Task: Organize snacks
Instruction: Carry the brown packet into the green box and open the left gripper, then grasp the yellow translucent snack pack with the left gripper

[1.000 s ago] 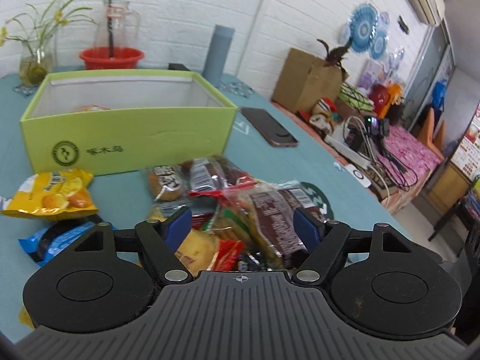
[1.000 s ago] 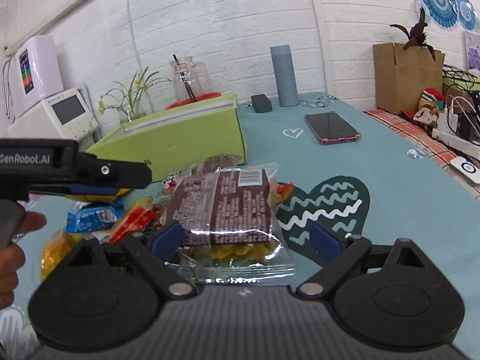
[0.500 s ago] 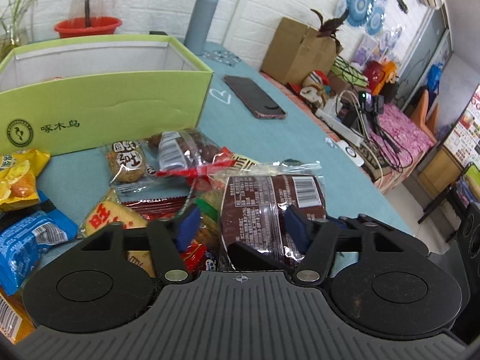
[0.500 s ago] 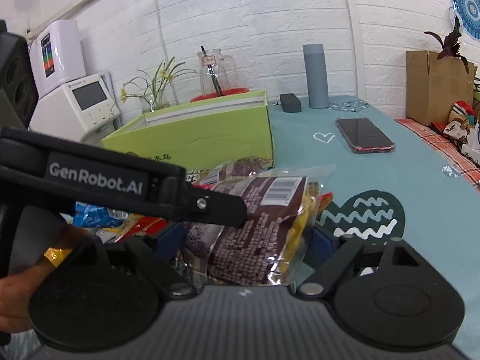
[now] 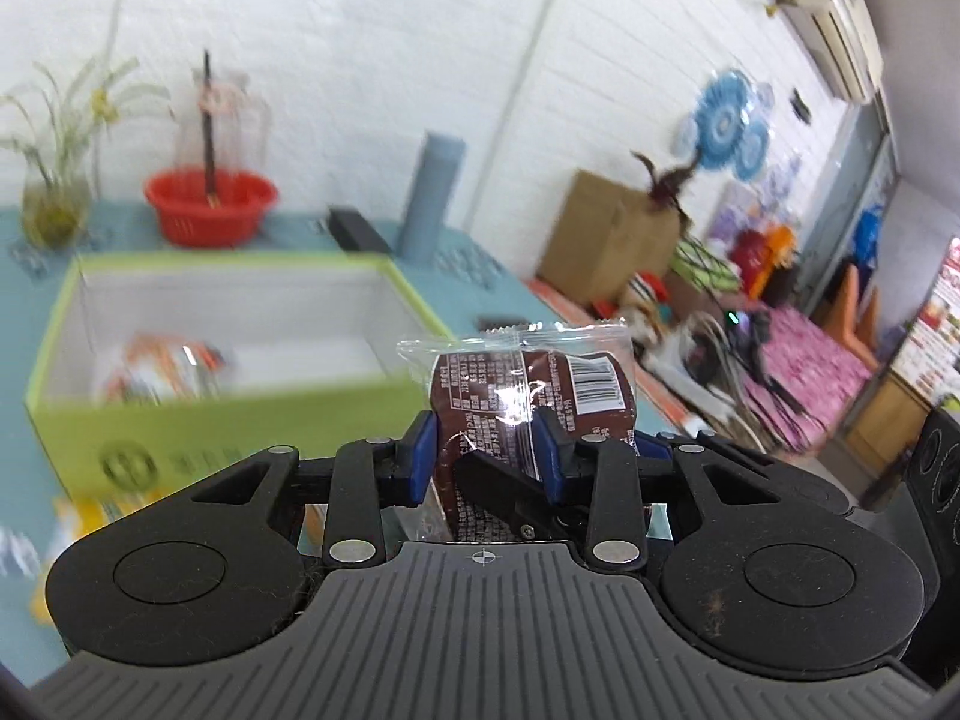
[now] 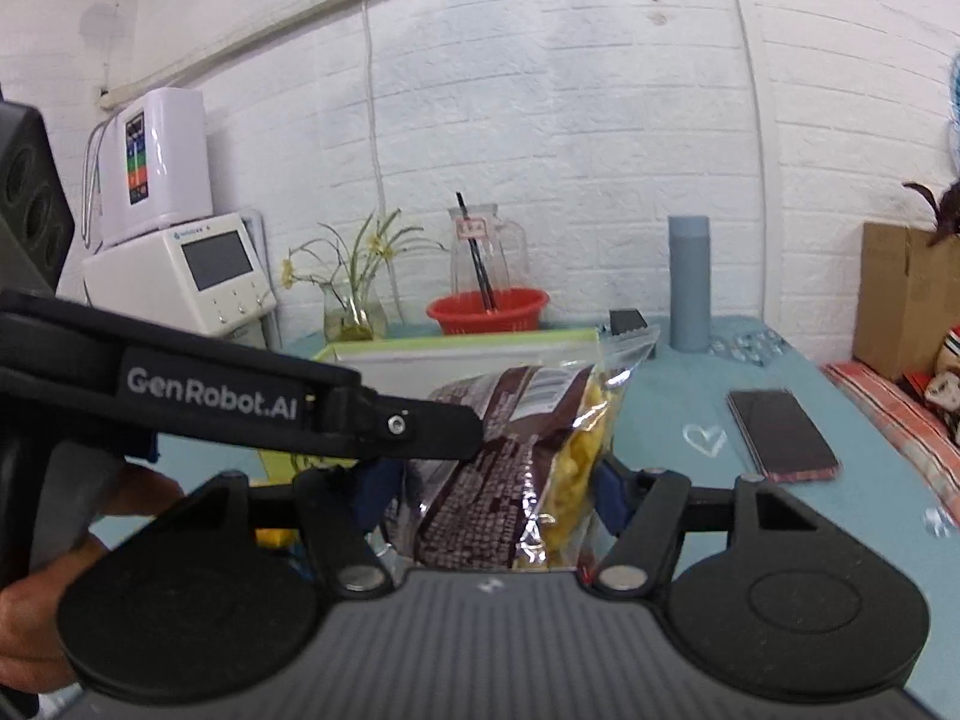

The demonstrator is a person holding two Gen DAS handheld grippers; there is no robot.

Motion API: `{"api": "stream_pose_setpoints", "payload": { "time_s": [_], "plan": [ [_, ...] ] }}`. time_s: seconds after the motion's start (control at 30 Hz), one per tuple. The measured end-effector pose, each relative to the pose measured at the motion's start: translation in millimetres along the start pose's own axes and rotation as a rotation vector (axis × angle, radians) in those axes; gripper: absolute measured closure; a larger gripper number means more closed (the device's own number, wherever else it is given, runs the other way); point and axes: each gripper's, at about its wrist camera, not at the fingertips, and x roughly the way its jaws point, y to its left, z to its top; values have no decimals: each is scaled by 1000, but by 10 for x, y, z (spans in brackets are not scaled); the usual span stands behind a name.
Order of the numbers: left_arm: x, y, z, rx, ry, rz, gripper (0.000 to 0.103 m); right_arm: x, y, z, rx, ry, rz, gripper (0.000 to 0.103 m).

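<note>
- Left gripper (image 5: 485, 457): blue pads closed on the brown packet (image 5: 528, 396), which is pinched near its middle and held up in the air in front of the green box (image 5: 228, 420).
- Right gripper (image 6: 489, 483): fingers drawn in around the same packet (image 6: 510, 468); whether its pads truly press the wrapper cannot be told, since the left gripper's finger crosses the view.
- Box: open, on the blue table (image 6: 678, 420), with one orange-and-white snack (image 5: 162, 369) already inside; loose snacks near its front are blurred.
- Risk, double hold: if both grippers grip and move apart or at different rates, the thin clear wrapper could stretch, tear, or be pulled out of one grip.
- Risk, slippage: the film is glossy and the contents look loose and yellow; a light pinch on slack wrapper may let the packet slide down and fall short of the box.
- Risk, crushing: a hard squeeze could break the contents.
- Risk, box wall: a low carry could catch the hanging packet on the near wall and push the light box along the table.
- Risk, collision: the two grippers are almost touching, so either may knock the other when one lets go.
</note>
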Motion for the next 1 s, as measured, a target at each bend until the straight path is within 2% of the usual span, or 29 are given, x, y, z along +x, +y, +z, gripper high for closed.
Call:
{"api": "stream_pose_setpoints", "payload": {
  "time_s": [0.13, 0.23, 0.4, 0.47, 0.5, 0.53, 0.6, 0.67, 0.7, 0.73, 0.87, 0.93, 1.0],
  "plan": [
    [286, 327, 454, -19, -24, 62, 90, 669, -72, 380, -3, 7, 62, 36],
    [589, 595, 630, -47, 2, 111, 90, 1148, -139, 474, 19, 58, 95, 36],
    [1084, 981, 610, -76, 84, 156, 91, 1742, -217, 331, 21, 164, 105, 36],
    [1226, 1058, 560, -65, 103, 171, 91, 1891, -220, 266, 13, 192, 111, 29],
    [1274, 1083, 536, -60, 111, 171, 89, 1939, -208, 242, -3, 197, 112, 29],
    [1303, 1102, 520, -59, 118, 172, 82, 1964, -171, 219, -32, 196, 104, 26],
    [1279, 1092, 519, -52, 120, 164, 69, 1943, -122, 227, -72, 190, 71, 22],
    [1108, 1037, 539, -34, 67, 164, 64, 1786, -148, 297, -85, 144, 53, 14],
    [994, 997, 556, -23, 36, 167, 57, 1667, -177, 338, -81, 113, 50, 8],
    [845, 943, 577, -13, -1, 168, 51, 1503, -200, 385, -78, 79, 49, 7],
    [246, 777, 555, 9, -105, 156, 41, 876, -165, 405, -84, 18, 22, 2],
    [-22, 730, 462, 6, -137, 159, 35, 566, -99, 309, -83, 4, 12, 2],
    [-283, 700, 301, -4, -156, 171, 34, 328, -28, 164, -66, 14, 27, 2]
  ]
}}
